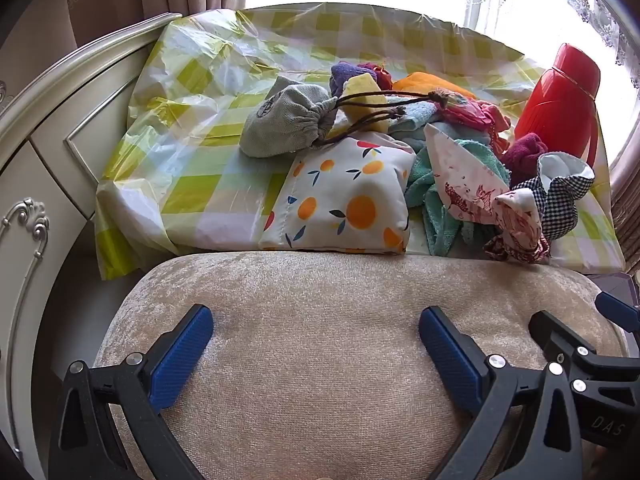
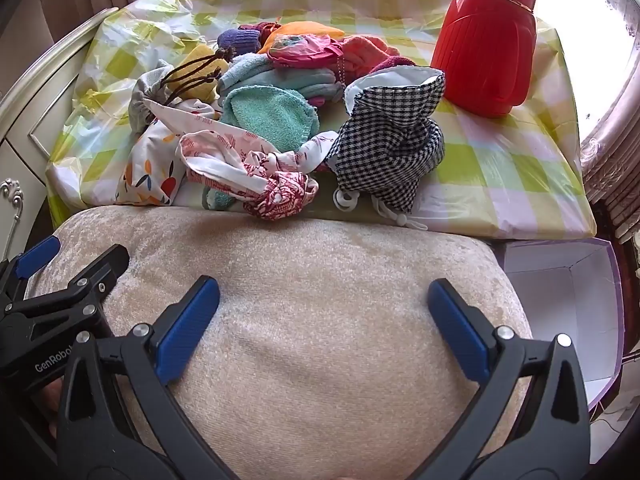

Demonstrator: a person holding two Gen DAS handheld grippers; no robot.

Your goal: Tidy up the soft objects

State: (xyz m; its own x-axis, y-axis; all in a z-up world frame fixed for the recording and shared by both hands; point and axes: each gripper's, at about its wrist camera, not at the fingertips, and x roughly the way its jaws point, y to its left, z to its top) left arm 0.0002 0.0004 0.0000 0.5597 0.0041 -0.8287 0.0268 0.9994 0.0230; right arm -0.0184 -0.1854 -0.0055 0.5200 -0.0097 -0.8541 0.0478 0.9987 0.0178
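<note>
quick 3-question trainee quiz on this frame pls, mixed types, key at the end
1. True or false: the left gripper and right gripper are both open and hold nothing.
2. The tall red plastic flask stands: A) on the checked plastic tablecloth B) on the beige velvet cushion C) in the white cardboard box
3. Fill in: the grey drawstring pouch has ___ cords.

Key: 1 true; 2 A; 3 brown

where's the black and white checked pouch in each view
Left wrist: the checked pouch is at the far right, at the pile's right end, below the red flask.
Right wrist: the checked pouch is just right of centre, standing at the table's near edge, left of the red flask.
Shared landmark: the red flask, just beyond the pouch in both views.
</note>
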